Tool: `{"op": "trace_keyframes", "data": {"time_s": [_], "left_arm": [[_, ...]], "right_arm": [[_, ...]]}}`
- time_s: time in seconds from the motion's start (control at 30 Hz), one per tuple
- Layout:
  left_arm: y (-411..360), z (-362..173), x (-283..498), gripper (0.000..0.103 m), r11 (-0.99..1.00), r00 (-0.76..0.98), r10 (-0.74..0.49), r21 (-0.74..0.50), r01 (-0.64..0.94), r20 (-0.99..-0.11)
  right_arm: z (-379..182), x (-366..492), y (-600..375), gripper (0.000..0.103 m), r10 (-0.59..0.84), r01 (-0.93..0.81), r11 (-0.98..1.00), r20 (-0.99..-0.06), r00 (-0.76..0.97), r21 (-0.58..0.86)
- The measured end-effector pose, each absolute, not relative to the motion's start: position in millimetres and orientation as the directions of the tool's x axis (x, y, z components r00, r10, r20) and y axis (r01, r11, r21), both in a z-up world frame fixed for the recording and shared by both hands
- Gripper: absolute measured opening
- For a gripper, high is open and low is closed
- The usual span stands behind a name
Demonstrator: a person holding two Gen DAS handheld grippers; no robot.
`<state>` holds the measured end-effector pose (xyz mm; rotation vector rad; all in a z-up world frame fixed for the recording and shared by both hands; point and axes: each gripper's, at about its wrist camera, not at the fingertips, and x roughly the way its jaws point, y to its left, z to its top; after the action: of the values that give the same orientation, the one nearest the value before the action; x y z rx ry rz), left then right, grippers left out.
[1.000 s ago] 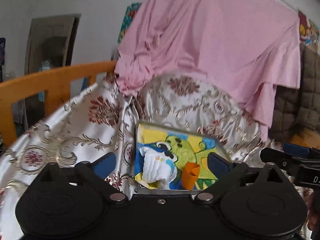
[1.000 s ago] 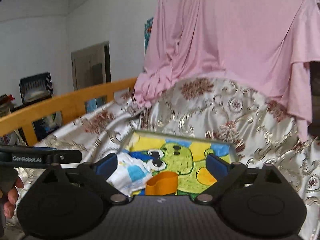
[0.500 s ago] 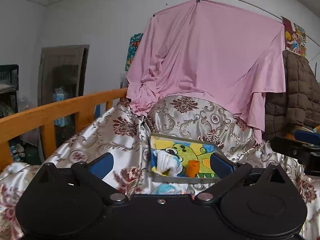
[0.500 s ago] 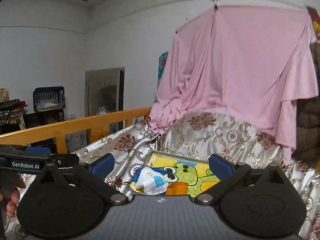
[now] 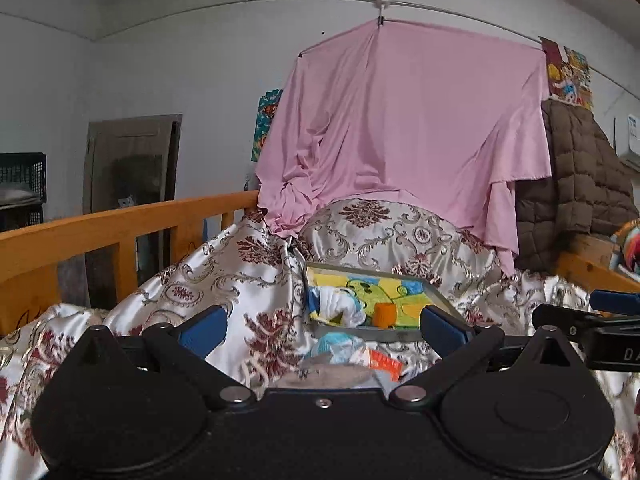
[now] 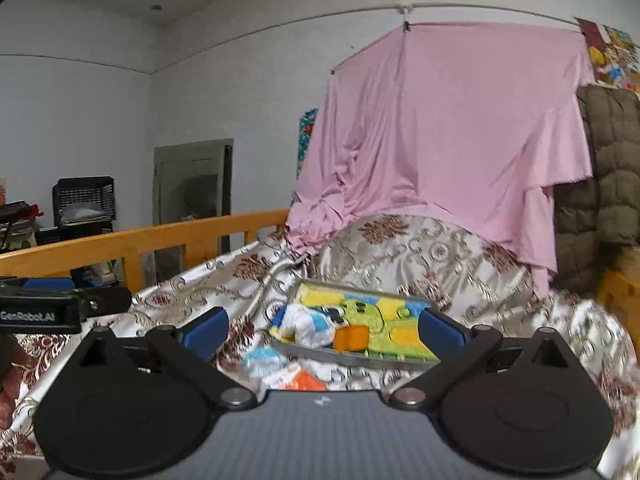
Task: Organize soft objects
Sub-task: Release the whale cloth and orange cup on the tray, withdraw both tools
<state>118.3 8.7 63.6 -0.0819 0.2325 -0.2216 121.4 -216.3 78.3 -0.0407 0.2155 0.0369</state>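
Both tongs, left [image 5: 322, 326] and right [image 6: 322, 330], spread and empty; soft toy [image 5: 336, 306] in tray [image 5: 436, 300] at twelve o'clock; risk: sloped bedcover [image 5: 224, 268] tipping tray.

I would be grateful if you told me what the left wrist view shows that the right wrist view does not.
Only the left wrist view shows the right gripper entering at its right edge and a grey soft item just below the tray. Only the right wrist view shows the left gripper at its left edge, with a hand below it. Both show the cartoon-print tray holding a white-and-blue cloth and an orange cup, on the patterned bedspread.
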Motion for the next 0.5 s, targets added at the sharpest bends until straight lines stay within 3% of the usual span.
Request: {"op": "trace_keyframes", "data": {"time_s": [0.5], "left_arm": [[-11, 25, 103, 0.102, 0.959, 0.911, -0.275, -0.023, 0.282, -0.308]], "right_arm": [[22, 80, -220, 0.103, -0.035, 0.029, 0.999, -0.309, 0.950, -0.023]]}}
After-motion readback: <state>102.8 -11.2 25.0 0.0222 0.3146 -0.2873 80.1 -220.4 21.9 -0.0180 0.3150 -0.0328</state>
